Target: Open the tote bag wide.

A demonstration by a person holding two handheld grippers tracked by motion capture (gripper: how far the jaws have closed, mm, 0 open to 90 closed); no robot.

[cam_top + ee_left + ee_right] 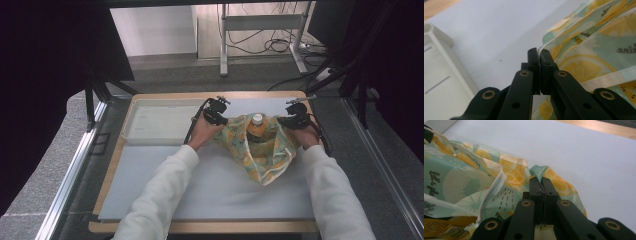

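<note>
A lemon-print cloth bag (260, 150) lies on the white mat, its mouth facing away from the person. A bottle (256, 128) with a white cap and orange body sits in the bag's mouth. My left gripper (216, 115) is shut on the bag's left rim, and the left gripper view shows its jaws pinching the fabric edge (544, 47). My right gripper (295, 119) is shut on the right rim; in the right gripper view the cloth (537, 171) pokes up between the closed jaws. The two grippers hold the mouth stretched apart.
A shallow white tray (160, 122) rests at the mat's far left, close to the left gripper. The white mat (210, 190) covers a wooden table. Beyond the far edge are a metal frame and floor cables (270, 45).
</note>
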